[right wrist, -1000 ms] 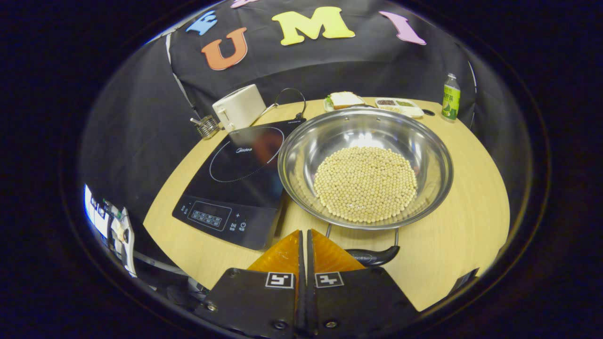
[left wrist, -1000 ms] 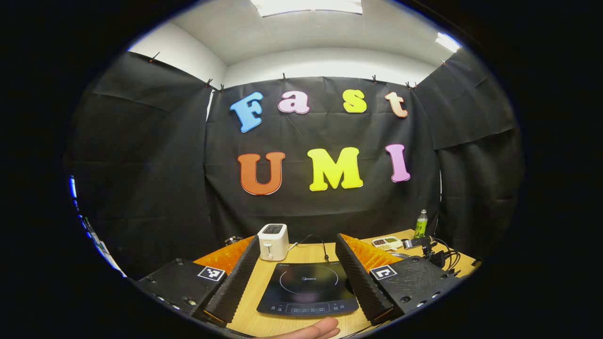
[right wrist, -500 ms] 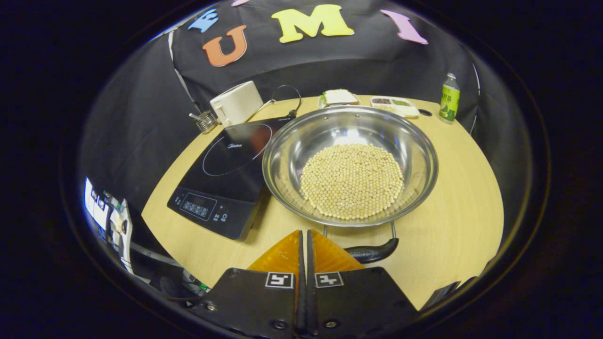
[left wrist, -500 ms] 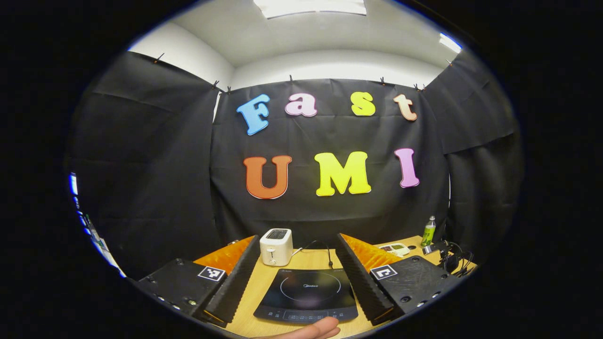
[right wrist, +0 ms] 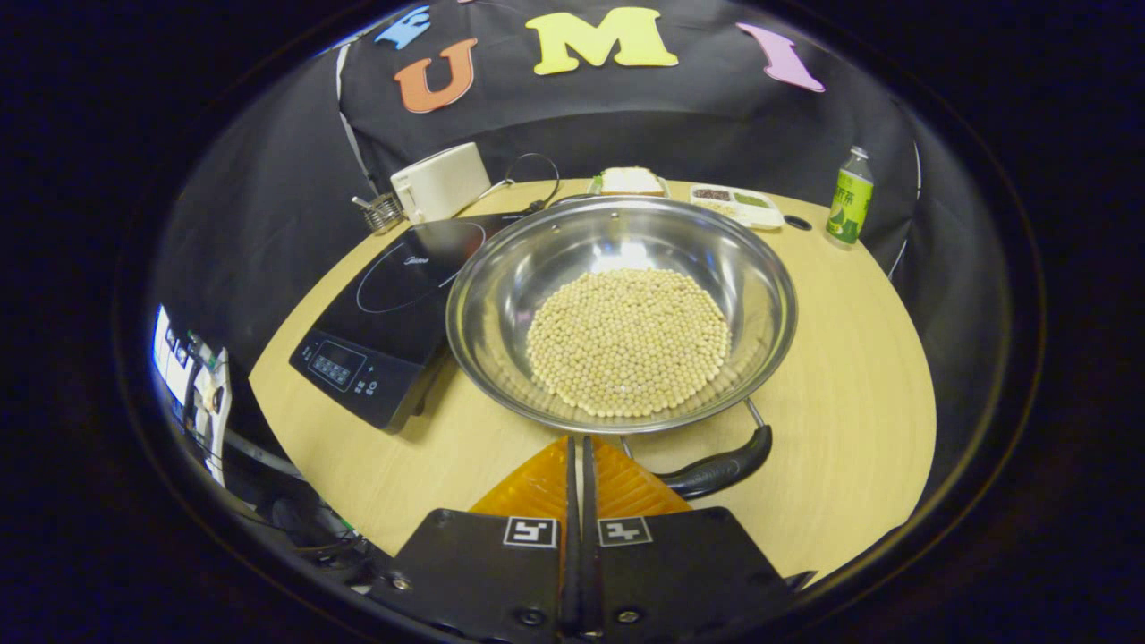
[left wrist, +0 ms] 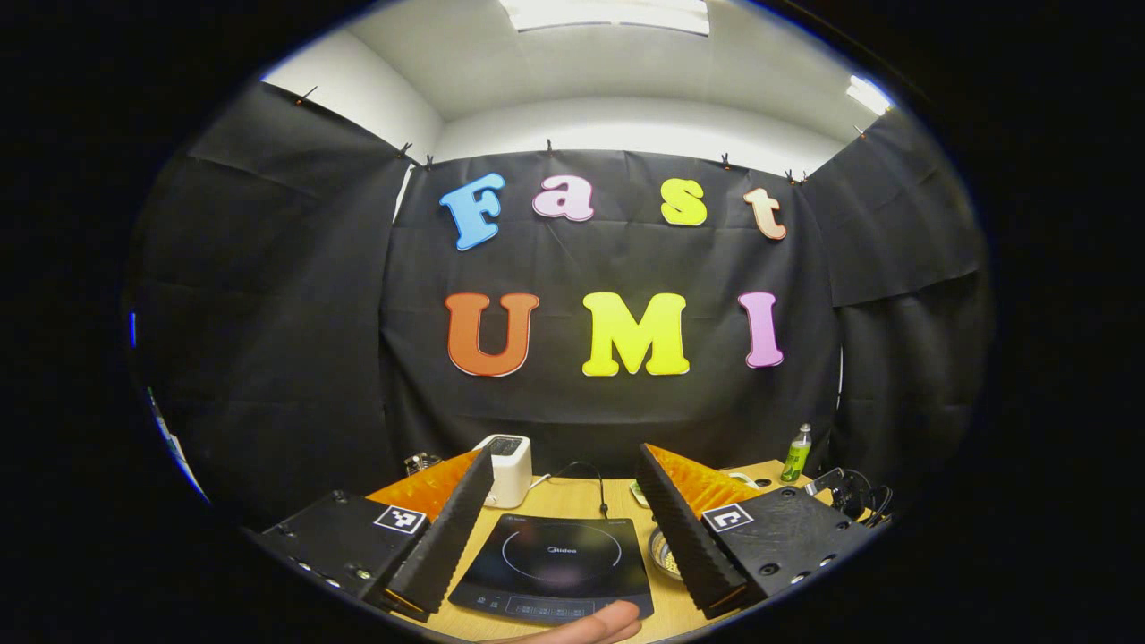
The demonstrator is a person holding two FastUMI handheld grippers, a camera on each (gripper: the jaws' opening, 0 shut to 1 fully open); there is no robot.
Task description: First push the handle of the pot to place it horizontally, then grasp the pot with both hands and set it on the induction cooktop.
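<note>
Shifted left, pot [right wrist: 622,309] handle [right wrist: 720,467] swung askew; right gripper [right wrist: 580,461] jaws pressed together, left gripper [left wrist: 564,501] jaws spread

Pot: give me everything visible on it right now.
The pot is a wide, shallow, shiny metal pan, upright on the wooden table. A flat layer of small pale beans covers its bottom. A dark handle on wire arms sits at its near rim, slanted, beside the shut right gripper; contact cannot be told. Its left edge is at or over the black cooktop. In the left gripper view a sliver of its rim shows.
</note>
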